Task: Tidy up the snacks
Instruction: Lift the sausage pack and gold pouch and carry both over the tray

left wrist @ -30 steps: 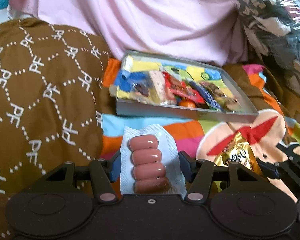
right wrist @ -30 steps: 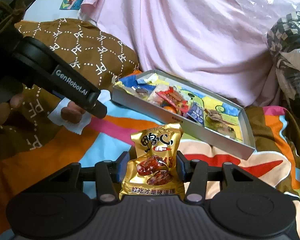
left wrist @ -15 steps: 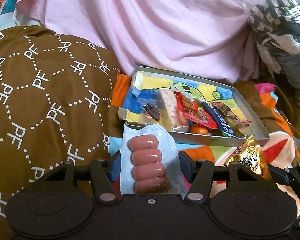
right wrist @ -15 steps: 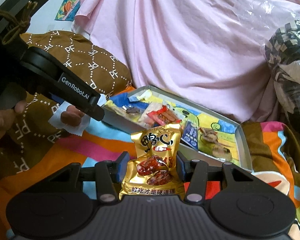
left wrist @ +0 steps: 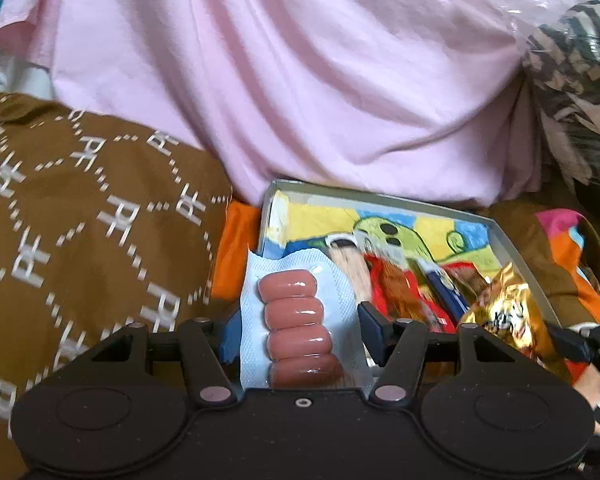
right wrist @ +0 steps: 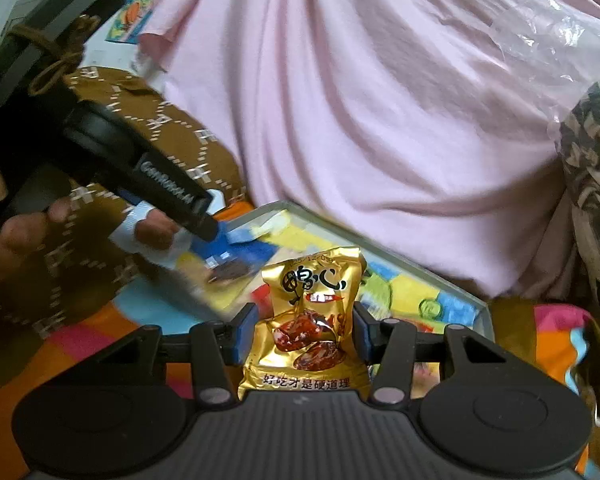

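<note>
My left gripper (left wrist: 300, 332) is shut on a clear pack of pink sausages (left wrist: 296, 320), held upright over the near left corner of the grey tray (left wrist: 380, 198). Several snack packets lie in the tray on a bright cartoon lining. My right gripper (right wrist: 302, 332) is shut on a gold snack packet (right wrist: 312, 320), which hangs above the tray's near rim (right wrist: 420, 276). In the left wrist view the gold packet (left wrist: 500, 312) shows at the right. In the right wrist view the sausage pack (right wrist: 152, 232) and a person's hand (right wrist: 4, 240) on the left gripper show at the left.
A pink cloth (left wrist: 320, 80) piles up right behind the tray. A brown patterned cushion (left wrist: 80, 240) rises on the left. Striped things in clear plastic (left wrist: 572, 60) sit at the right. The tray rests on a colourful blanket (right wrist: 100, 328).
Both grippers have moved forward and up with their packs. The tray is much closer now, and both packs have come from the blanket to above its near edge.
</note>
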`<state>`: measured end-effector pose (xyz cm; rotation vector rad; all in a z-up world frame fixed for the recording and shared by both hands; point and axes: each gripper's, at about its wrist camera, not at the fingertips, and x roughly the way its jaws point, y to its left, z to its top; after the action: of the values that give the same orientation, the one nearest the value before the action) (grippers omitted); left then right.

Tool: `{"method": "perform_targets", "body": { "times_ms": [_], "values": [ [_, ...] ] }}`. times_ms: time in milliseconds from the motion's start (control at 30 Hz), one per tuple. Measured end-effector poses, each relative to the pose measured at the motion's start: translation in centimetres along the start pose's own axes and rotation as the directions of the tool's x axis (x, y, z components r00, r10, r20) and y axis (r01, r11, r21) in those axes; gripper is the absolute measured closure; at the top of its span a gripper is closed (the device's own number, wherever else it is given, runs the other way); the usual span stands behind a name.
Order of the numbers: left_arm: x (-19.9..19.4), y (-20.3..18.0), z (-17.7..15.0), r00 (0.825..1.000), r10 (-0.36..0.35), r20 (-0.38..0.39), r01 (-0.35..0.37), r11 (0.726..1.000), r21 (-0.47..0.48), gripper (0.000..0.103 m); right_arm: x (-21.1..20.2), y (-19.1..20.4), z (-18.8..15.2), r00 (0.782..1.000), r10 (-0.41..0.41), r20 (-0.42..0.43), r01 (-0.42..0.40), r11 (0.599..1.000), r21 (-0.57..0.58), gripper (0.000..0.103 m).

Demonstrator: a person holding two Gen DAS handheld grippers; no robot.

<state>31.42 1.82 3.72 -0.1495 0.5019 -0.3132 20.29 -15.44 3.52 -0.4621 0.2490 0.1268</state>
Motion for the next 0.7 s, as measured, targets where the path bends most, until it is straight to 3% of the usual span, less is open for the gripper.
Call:
{"method": "perform_targets", "body": {
  "times_ms": [333,700],
  "values": [
    [5.4,-1.0,2.0,0.999,0.005,-0.053,-0.004,1.000,0.025,0.042,7.2,-4.0,2.7,0.998,-0.020,-0.053,0.028,0.989,0.148,0.050],
    [7.6,-1.5,2.1,0.996,0.014,-0.092,-0.011,0.999,0.035,0.042,10.0,-4.9,1.8,0.995,-0.001,-0.101,0.018,0.986,0.165,0.050]
  ]
}}
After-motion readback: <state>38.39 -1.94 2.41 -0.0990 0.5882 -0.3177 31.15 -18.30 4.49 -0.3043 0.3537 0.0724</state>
